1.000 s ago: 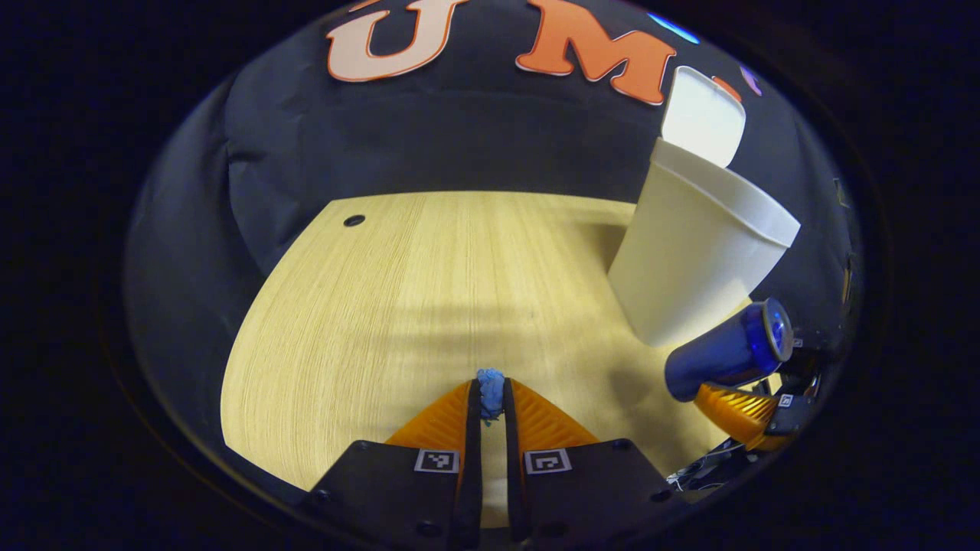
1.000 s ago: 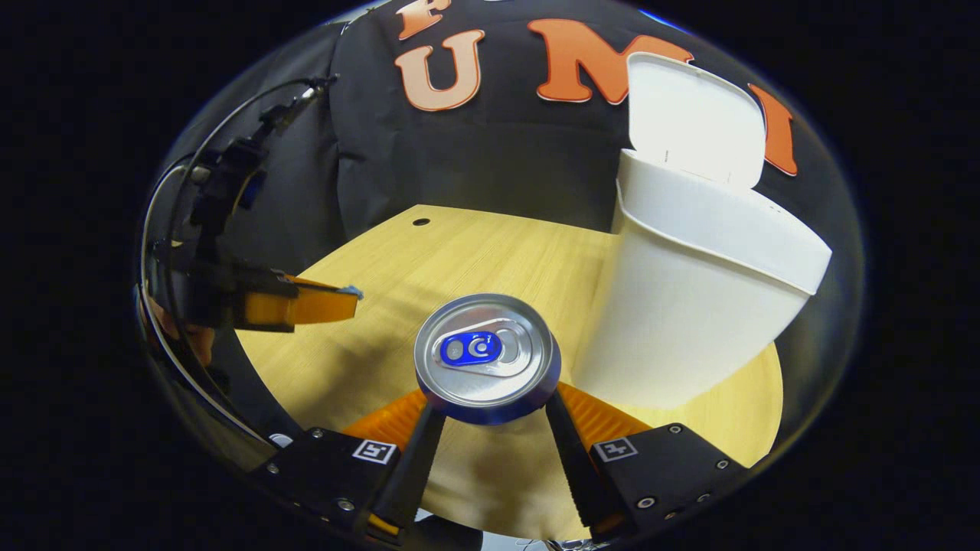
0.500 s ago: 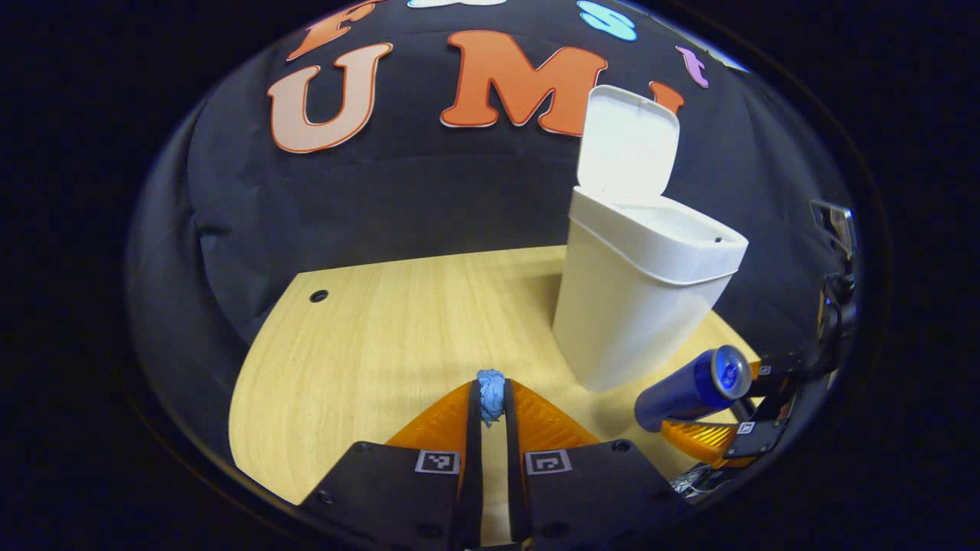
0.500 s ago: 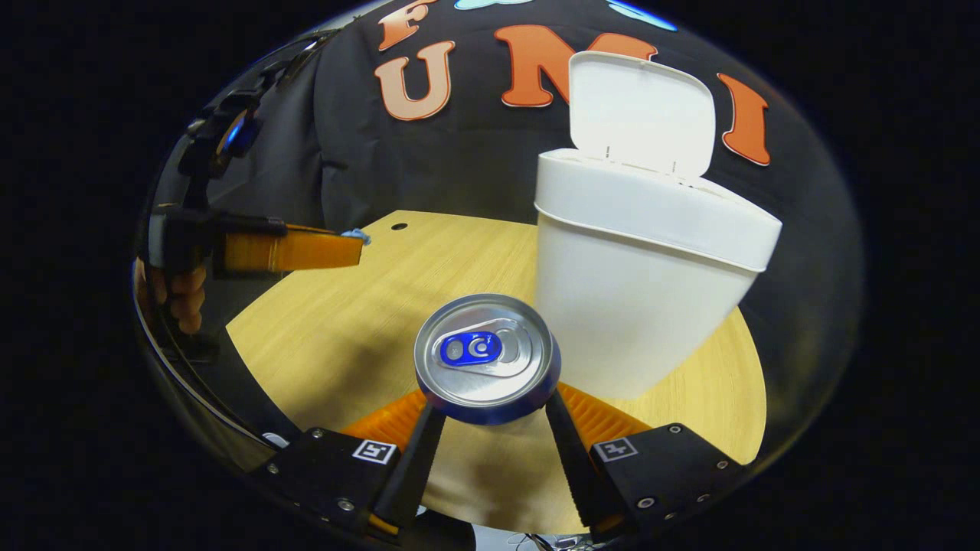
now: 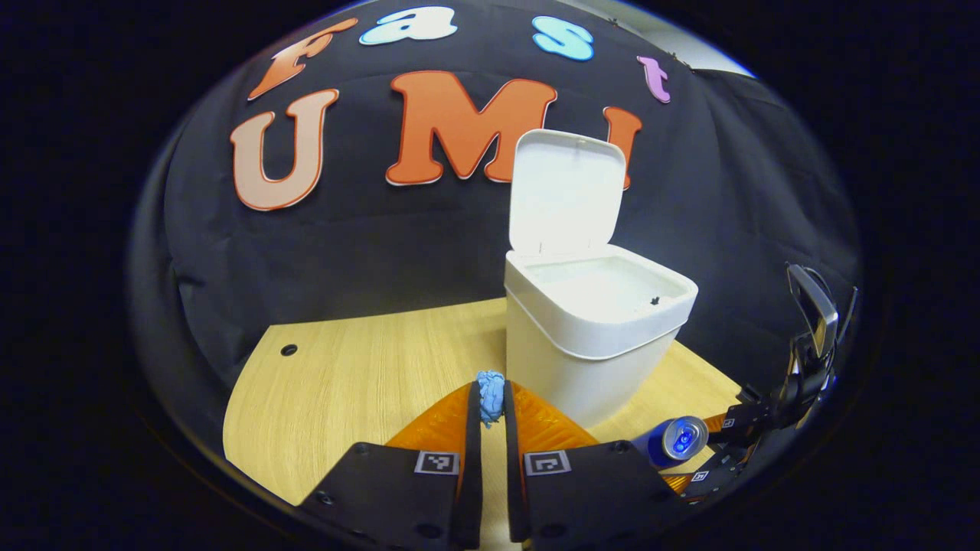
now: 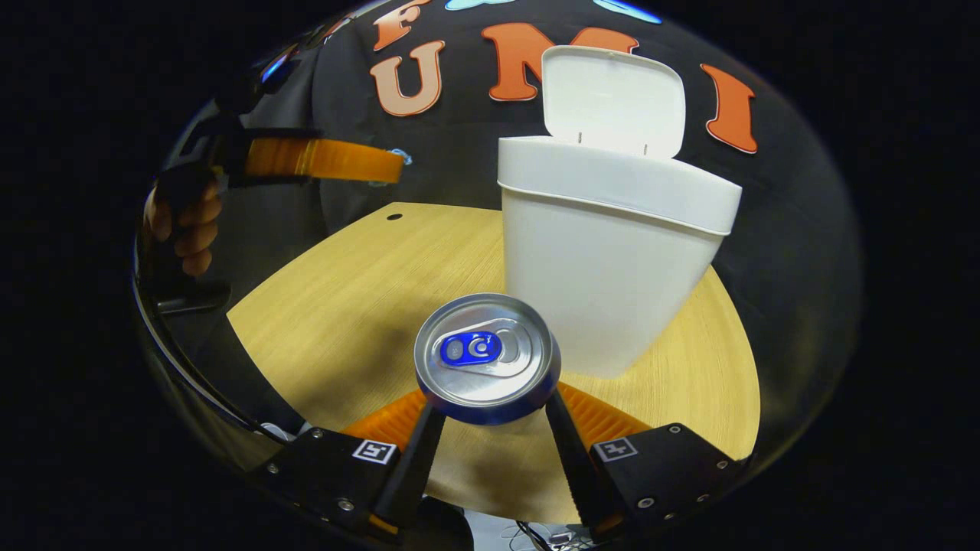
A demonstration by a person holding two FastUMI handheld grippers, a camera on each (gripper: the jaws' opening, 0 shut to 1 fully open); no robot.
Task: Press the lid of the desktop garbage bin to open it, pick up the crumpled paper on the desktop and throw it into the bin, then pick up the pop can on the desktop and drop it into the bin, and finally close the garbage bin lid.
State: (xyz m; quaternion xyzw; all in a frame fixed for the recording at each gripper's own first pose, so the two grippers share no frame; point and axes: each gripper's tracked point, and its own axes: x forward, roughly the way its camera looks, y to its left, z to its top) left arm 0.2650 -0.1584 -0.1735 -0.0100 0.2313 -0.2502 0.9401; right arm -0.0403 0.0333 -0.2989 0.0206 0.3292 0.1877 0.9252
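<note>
the bin stands on the tabletop with its lid up, so the opening step looks done. the left tongs are pinched narrow on the blue crumpled paper, short of the bin mouth. the right tongs grip the pop can, lifted off the tabletop. both drops and the lid closing remain. compared with a second ago, the left tongs sit higher and squarer to the bin, whose open mouth now shows.
</note>
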